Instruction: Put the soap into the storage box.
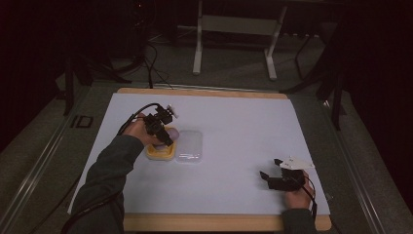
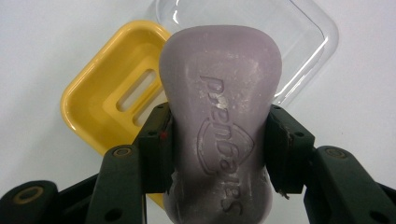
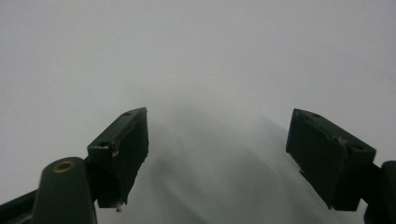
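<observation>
The right gripper point(image 1: 269, 176) rests low on the white table cover point(image 1: 243, 122), its jaws spread wide with nothing between them; farther in, the left gripper point(image 2: 219, 140) clamps a pale purple soap bar point(image 2: 222, 121), waisted in the middle, embossed with lettering and an oval emblem, held above the yellow slotted soap dish point(image 2: 100, 98); the clear lid point(image 2: 299, 42) lies just beside the dish.
</observation>
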### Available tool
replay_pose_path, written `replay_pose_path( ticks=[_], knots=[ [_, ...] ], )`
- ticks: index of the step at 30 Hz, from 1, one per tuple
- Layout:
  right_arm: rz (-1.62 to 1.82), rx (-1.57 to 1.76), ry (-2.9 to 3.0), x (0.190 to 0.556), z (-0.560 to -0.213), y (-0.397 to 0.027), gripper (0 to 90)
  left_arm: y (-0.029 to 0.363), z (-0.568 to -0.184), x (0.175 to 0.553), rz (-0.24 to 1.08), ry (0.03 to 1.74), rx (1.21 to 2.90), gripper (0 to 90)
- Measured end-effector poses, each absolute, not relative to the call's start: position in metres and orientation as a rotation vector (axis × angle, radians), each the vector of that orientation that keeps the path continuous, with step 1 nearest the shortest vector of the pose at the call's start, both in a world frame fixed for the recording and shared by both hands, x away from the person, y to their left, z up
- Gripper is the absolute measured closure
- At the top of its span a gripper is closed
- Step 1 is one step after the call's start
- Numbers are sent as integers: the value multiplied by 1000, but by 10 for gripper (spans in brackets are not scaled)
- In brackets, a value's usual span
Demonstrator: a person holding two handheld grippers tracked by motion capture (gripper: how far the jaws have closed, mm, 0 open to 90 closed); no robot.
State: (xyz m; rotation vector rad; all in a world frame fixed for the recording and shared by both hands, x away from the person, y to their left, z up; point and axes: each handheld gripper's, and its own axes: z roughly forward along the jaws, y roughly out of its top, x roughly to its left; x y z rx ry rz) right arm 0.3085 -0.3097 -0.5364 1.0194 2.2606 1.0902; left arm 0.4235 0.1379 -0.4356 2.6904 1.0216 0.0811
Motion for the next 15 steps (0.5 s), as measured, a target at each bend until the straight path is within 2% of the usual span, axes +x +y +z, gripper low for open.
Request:
replay_pose_path(
  ticks=[15],
  knots=[
    [1091, 1019, 2259, 308, -536, -310, 207, 139, -441, 428, 103, 1107, 2657, 500]
  ],
)
